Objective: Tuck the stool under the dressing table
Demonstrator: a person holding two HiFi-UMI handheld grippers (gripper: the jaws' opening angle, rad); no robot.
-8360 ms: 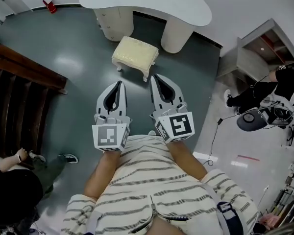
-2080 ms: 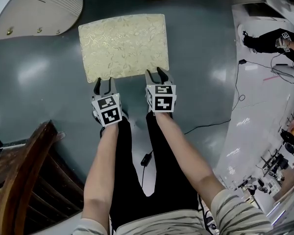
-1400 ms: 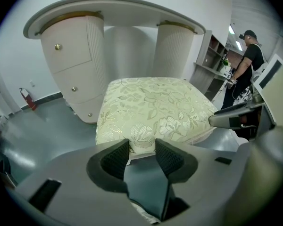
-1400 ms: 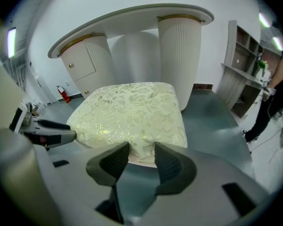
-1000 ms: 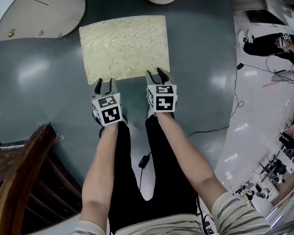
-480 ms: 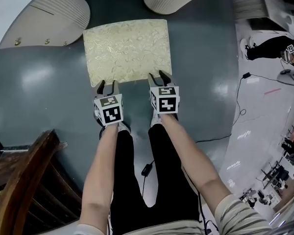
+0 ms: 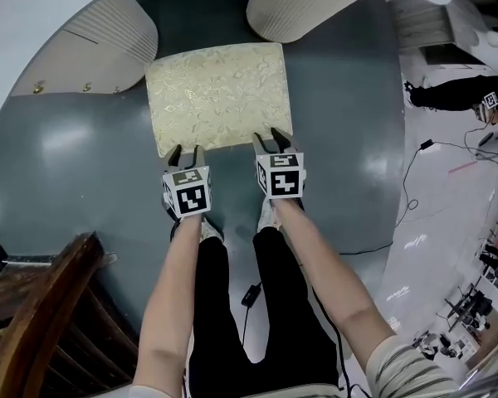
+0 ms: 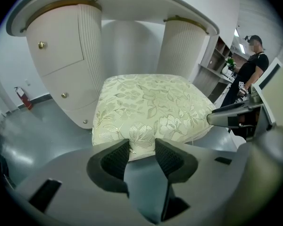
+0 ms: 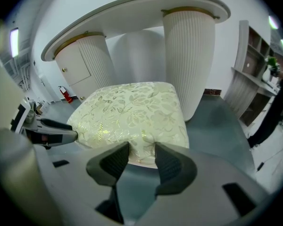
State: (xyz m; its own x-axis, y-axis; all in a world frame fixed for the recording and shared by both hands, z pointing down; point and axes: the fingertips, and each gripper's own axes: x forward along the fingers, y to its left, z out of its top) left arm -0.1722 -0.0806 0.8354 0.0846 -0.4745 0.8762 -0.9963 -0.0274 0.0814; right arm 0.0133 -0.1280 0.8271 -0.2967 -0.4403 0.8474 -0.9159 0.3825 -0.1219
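As I watched, stool (image 7: 218, 96): long axis ran crosswise before dressing table (image 7: 91, 44)
left gripper (image 7: 185, 152): clamped near edge
right gripper (image 7: 270, 137): clamped likewise

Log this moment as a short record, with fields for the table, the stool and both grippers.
dressing table: white top on two ribbed pedestals
stool: cream floral cushion, upright, far edge at the gap between the pedestals
left gripper: fingers closed on the cushion's near edge
right gripper: fingers closed on the same edge, further right
task state: stool not yet fully under the table
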